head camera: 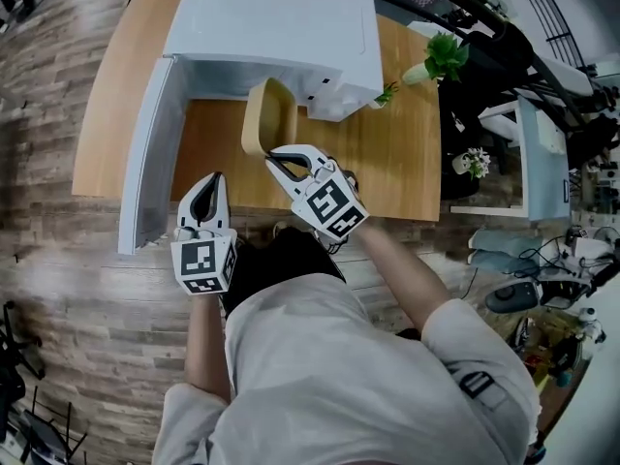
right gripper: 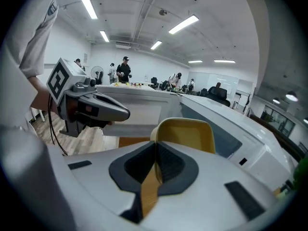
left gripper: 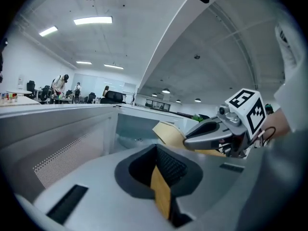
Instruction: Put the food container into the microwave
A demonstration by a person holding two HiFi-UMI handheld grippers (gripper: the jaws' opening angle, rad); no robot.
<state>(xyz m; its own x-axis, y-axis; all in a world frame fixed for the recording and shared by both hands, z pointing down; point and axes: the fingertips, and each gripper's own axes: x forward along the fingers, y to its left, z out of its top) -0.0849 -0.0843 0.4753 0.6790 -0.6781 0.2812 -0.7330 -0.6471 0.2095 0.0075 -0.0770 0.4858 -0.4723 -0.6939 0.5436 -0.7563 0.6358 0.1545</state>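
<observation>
A white microwave (head camera: 271, 27) stands on the wooden table (head camera: 407, 153) with its door (head camera: 145, 153) swung open to the left. My right gripper (head camera: 274, 155) is shut on the near rim of the tan food container (head camera: 260, 119), which hangs tilted just in front of the microwave's open cavity. In the right gripper view the container (right gripper: 190, 134) rises beyond the closed jaws of my right gripper (right gripper: 156, 146). My left gripper (head camera: 214, 178) is shut on nothing, near the door's lower end and to the left of the container. In the left gripper view the container (left gripper: 168, 131) shows in front of the cavity.
A green potted plant (head camera: 441, 58) and a smaller sprig (head camera: 387, 92) stand on the table right of the microwave. White flowers (head camera: 475, 161) and cluttered equipment lie past the table's right edge. Wood floor runs along the near side.
</observation>
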